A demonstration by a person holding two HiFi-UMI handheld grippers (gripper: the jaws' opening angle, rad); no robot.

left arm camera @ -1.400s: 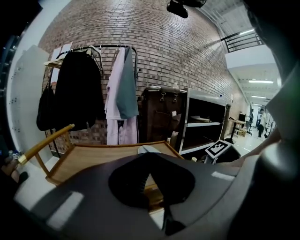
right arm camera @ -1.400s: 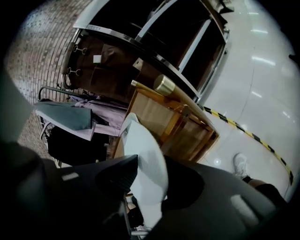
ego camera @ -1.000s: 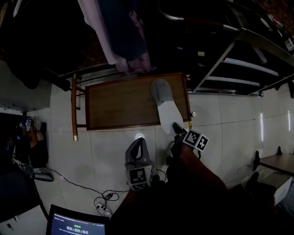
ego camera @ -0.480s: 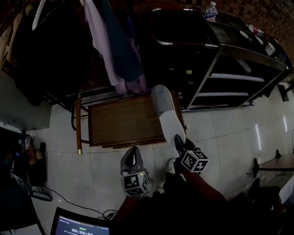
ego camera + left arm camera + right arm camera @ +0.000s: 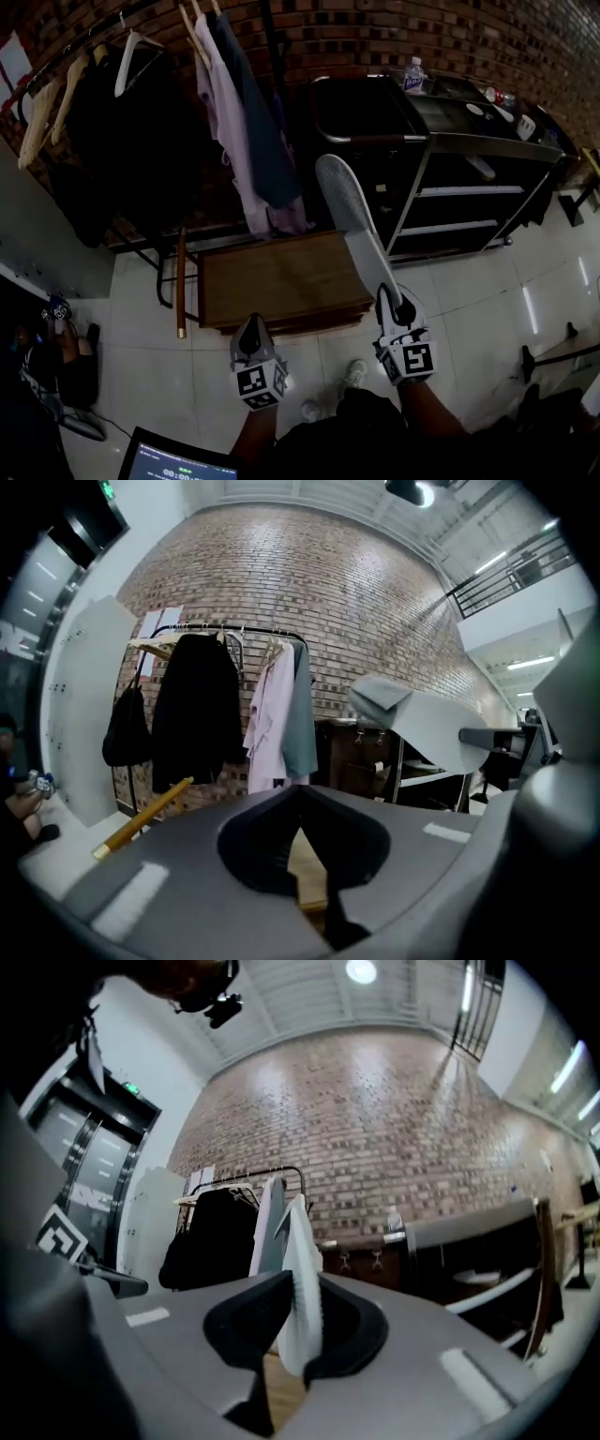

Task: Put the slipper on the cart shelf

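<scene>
A grey and white slipper (image 5: 352, 220) is held up in the air, sole side showing, with its toe pointing at the black cart (image 5: 473, 142). My right gripper (image 5: 386, 298) is shut on its heel end; in the right gripper view the slipper (image 5: 300, 1241) stands edge-on between the jaws of the right gripper (image 5: 292, 1281). The cart's shelves (image 5: 459, 192) lie just right of the slipper's toe. My left gripper (image 5: 248, 330) hovers lower left, over the floor in front of the wooden table, shut and holding nothing. The left gripper view shows the slipper (image 5: 422, 728) to its upper right.
A low wooden table (image 5: 281, 277) stands under the slipper. Behind it a clothes rack (image 5: 141, 37) carries dark and pale garments against a brick wall. A water bottle (image 5: 413, 75) stands on the cart top. A laptop screen (image 5: 173, 461) sits at the bottom left.
The right gripper has lifted the slipper off the wooden table and raised it up and back towards the cart. The head view has tilted upward. The left gripper stays low and shut.
</scene>
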